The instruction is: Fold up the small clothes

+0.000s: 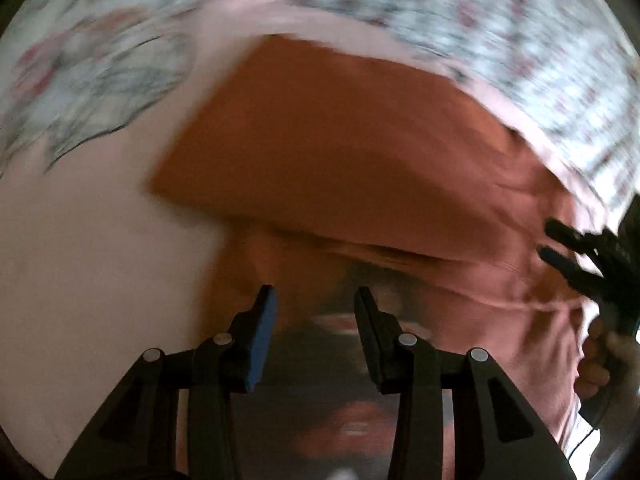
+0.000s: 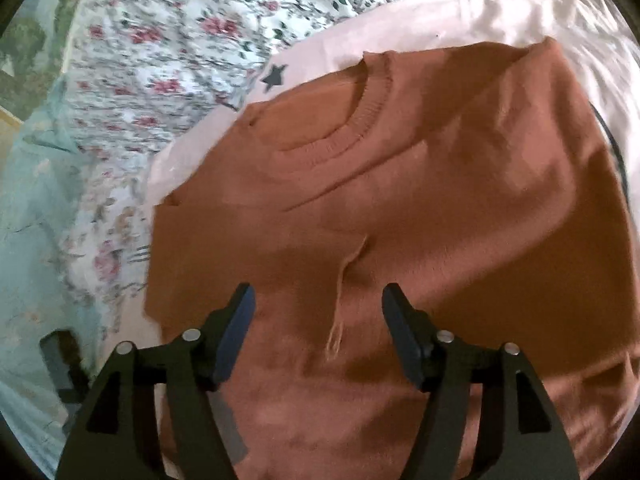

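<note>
Floral bedding with pink roses (image 2: 168,52) is our work surface, with a pale pink cloth (image 2: 460,20) spread on top of it, and that's what carries everything.

Nearest to us, both tools are empty. We've got the left gripper (image 1: 316,300) with its fingers spread apart, nothing between them, hanging just above the near part of the rust-orange knit sweater (image 2: 400,208). Same deal with the right gripper (image 2: 318,300): fingers wide apart, pinching nothing, with a loose thread or small crease of the knit sitting right between them. From the left camera we can spot the right gripper over at the right edge of the garment.

The sweater lies straight ahead of both tools on the pink cloth. Its ribbed round neckline (image 2: 340,136) is at the far end from the right gripper, so the long axis runs away from us there. The right one looks better lined up for grabbing the near edge and carrying it toward the collar, we reckon. The left view is pretty motion-blurred, so fine detail is a guess.

Farther out, a dark star print (image 2: 275,75) shows on the pink cloth by the collar. No containers anywhere we can see.
</note>
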Action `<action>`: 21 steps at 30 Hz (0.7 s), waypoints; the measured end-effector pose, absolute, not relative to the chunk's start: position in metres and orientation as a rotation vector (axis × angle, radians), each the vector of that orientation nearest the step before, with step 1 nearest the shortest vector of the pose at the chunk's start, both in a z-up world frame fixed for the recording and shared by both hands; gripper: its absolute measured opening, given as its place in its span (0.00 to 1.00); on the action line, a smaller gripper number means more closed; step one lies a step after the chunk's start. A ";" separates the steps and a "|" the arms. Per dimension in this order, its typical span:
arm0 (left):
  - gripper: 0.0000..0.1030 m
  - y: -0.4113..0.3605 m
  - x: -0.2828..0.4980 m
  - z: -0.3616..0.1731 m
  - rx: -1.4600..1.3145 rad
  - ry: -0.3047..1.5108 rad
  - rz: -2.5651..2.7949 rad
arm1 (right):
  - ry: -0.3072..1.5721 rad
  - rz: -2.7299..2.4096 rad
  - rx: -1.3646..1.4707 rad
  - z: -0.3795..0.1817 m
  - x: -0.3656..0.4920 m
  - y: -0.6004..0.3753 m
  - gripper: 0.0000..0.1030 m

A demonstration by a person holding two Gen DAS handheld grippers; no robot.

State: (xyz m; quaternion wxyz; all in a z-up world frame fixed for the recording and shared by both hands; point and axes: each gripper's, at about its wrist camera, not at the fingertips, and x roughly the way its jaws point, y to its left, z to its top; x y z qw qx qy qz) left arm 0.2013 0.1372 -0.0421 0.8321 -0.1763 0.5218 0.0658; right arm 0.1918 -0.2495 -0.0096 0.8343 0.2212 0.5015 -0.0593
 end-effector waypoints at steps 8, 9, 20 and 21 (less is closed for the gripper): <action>0.40 0.183 0.222 -0.056 -0.423 1.088 0.235 | 1.043 -0.004 0.509 0.007 0.205 -0.231 0.04; 0.40 0.181 0.225 -0.054 -0.417 1.085 0.231 | 0.986 0.016 0.516 0.028 0.199 -0.233 0.04; 0.36 0.170 0.252 -0.054 -0.393 1.063 0.289 | 0.914 -0.198 0.453 0.065 0.145 -0.313 0.04; 0.36 0.175 0.250 -0.054 -0.411 1.056 0.305 | 0.930 -0.218 0.452 0.059 0.141 -0.319 0.04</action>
